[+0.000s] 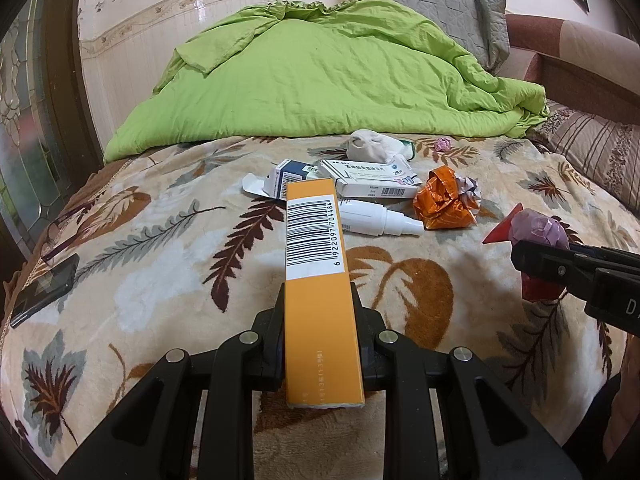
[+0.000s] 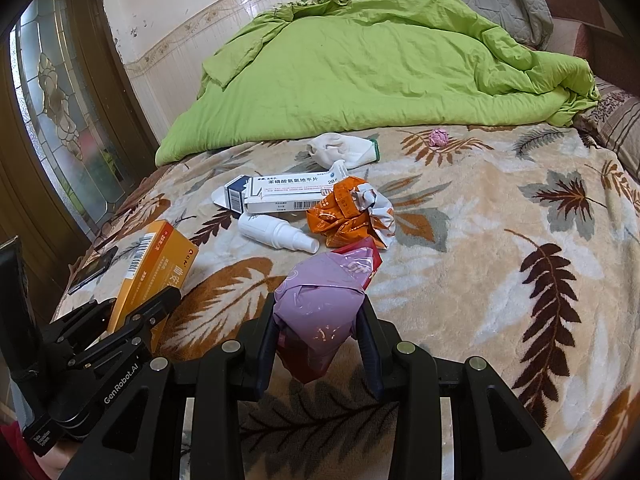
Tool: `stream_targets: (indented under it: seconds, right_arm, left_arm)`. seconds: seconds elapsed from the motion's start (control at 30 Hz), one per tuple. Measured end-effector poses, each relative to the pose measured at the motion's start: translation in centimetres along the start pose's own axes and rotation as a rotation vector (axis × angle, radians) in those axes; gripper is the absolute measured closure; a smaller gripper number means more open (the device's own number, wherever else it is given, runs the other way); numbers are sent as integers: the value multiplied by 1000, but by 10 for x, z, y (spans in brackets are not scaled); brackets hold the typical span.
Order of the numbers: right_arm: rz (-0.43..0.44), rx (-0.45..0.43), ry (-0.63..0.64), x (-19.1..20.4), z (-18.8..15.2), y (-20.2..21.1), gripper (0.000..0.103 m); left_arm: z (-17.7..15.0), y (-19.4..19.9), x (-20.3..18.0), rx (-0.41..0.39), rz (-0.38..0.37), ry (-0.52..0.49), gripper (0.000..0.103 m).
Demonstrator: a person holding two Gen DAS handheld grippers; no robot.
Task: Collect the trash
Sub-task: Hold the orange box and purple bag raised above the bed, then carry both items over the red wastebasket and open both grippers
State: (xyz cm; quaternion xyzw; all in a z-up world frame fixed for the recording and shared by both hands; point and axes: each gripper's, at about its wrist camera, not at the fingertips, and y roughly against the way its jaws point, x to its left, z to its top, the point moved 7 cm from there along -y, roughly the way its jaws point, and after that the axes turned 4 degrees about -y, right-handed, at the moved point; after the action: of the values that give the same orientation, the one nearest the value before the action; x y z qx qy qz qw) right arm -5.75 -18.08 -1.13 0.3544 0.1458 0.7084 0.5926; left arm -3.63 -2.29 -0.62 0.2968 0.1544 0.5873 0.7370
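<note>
My left gripper (image 1: 318, 300) is shut on a long orange box (image 1: 316, 272) with a barcode, held above the leaf-patterned blanket (image 1: 160, 248). The same orange box (image 2: 154, 268) shows at the left of the right wrist view, in the left gripper (image 2: 140, 312). My right gripper (image 2: 318, 312) is shut on a crumpled purple and red wrapper (image 2: 320, 296); that wrapper (image 1: 540, 232) and the right gripper (image 1: 532, 264) also appear at the right of the left wrist view. More trash lies ahead: two white medicine boxes (image 1: 372, 180), a white spray bottle (image 1: 380, 220), and a crumpled orange wrapper (image 1: 444, 204).
A white sock (image 1: 376, 144) and a small pink paper ball (image 1: 442, 144) lie near the bunched green quilt (image 1: 320, 76). A dark phone (image 1: 44, 288) rests at the blanket's left edge. A glass-panelled wooden door (image 2: 60, 112) stands at the left, pillows (image 1: 592, 152) at the right.
</note>
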Motion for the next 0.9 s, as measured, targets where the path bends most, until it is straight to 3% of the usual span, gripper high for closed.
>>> stream_targets:
  seconds: [0.3, 0.57, 0.7, 0.9]
  right_arm:
    - [17, -22, -64, -6, 0, 21, 63]
    - [36, -51, -121, -20, -13, 68, 63]
    - [10, -77, -174, -49, -22, 105, 63]
    - [-110, -116, -291, -118, -42, 167, 63]
  left_arm:
    - [-1, 16, -26, -33, -92, -60, 80]
    - [-2, 46, -71, -22, -252, -105, 80]
    - [0, 65, -105, -25, -334, -164, 80]
    - [11, 98, -169, -45, -475, -277, 80]
